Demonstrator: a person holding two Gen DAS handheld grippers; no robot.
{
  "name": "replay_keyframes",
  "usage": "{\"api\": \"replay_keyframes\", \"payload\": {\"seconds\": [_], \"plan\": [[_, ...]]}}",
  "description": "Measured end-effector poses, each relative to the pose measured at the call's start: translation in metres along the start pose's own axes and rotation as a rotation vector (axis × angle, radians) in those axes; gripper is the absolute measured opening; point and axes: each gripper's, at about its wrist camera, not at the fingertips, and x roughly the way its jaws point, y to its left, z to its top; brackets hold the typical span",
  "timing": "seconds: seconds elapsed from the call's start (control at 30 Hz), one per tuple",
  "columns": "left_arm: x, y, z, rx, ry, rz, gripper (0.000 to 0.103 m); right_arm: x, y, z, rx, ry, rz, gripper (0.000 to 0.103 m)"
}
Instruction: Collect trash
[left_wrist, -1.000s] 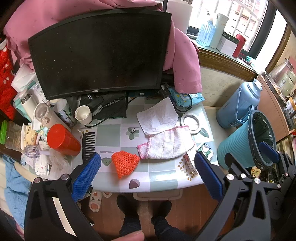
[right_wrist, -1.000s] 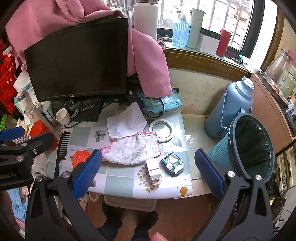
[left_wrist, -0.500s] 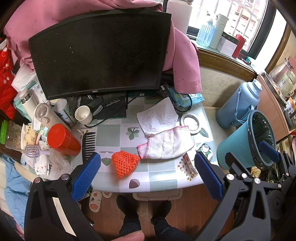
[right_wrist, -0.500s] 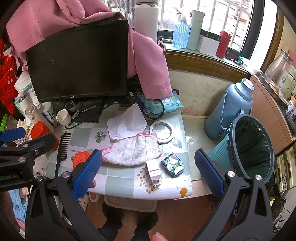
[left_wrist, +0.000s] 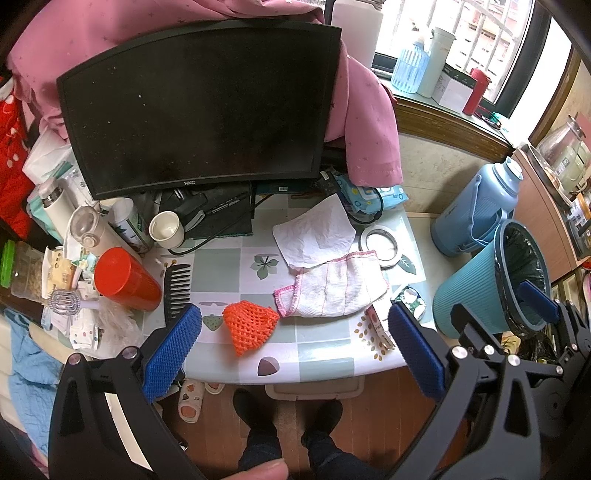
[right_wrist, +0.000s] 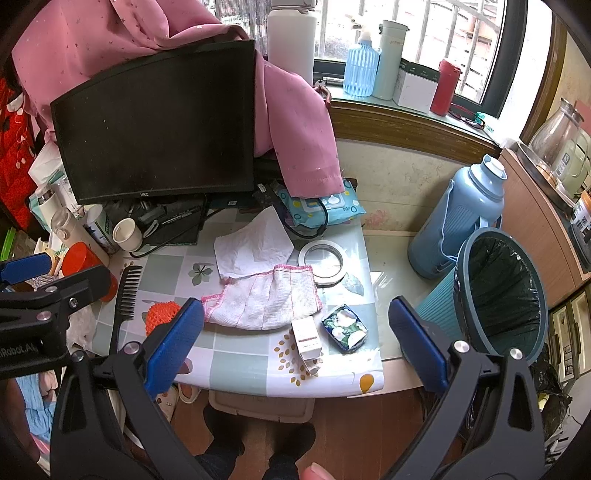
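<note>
We hold both grippers above the near edge of the table (right_wrist: 258, 373), neither touching anything. Left gripper (left_wrist: 295, 350): fingers spread wide, nothing between the pads. Right gripper (right_wrist: 295, 347): same, wide apart and empty.

Trash on the table: orange net (left_wrist: 249, 325) near the front, between the comb (left_wrist: 176, 291) and the pink-edged cloth (left_wrist: 332, 290). In the right view our left finger covers most of the net. White tissue (right_wrist: 251, 245) lies behind the cloth, its lower edge tucked under it. Small box (right_wrist: 306, 338) and crumpled wrapper (right_wrist: 345, 328) sit side by side at the front right; in the left view the right finger hides most of both. We can't read the box print.

Bin (right_wrist: 498, 295) stands off the table's right end, black liner inside, contents too dark to tell. Flask (right_wrist: 458, 221) just behind it. Monitor (left_wrist: 199, 110) blocks the back of the table; pink fabric (right_wrist: 295, 129) drapes over it.
</note>
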Motion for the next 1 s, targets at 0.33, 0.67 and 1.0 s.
{"api": "replay_keyframes", "payload": {"seconds": [0.33, 0.67, 1.0], "plan": [[-0.0001, 0.0, -0.0001, 0.0, -0.001, 0.0, 0.098, -0.0002, 0.0002, 0.0005, 0.002, -0.001, 0.008, 0.099], [-0.0002, 0.0, -0.0001, 0.0, 0.0, 0.0, 0.098, 0.0011, 0.0006, 0.0028, 0.001, -0.001, 0.028, 0.099], [-0.0001, 0.0, -0.0001, -0.001, 0.001, 0.0, 0.098, 0.0016, -0.0001, 0.0025, 0.002, -0.003, 0.03, 0.099]]}}
